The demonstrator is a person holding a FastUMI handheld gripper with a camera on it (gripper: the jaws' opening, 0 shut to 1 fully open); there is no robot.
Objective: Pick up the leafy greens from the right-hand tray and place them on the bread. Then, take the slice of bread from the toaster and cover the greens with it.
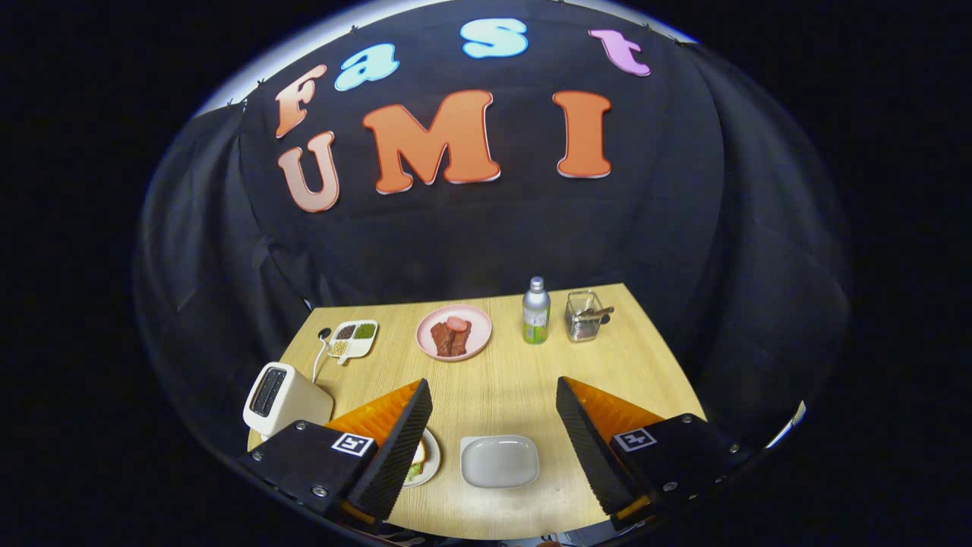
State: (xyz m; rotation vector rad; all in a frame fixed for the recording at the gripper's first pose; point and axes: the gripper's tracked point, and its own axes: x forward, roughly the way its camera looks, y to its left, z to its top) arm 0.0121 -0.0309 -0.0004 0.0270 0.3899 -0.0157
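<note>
Fingers (493, 441) spread wide, empty, above the bare tray (499, 461).
Greens look placed on the bread (420, 460); next, reach for the toaster (282, 399).

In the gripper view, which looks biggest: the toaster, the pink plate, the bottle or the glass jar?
Largest to smallest as they appear:
1. Toaster, though it sits nearer the camera
2. Pink plate
3. Bottle and glass jar, too alike to rank

The tongs are open.

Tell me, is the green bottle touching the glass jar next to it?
Apart. The gripper view shows a strip of bare table between the green bottle and the glass jar, both far beyond the open gripper.
</note>
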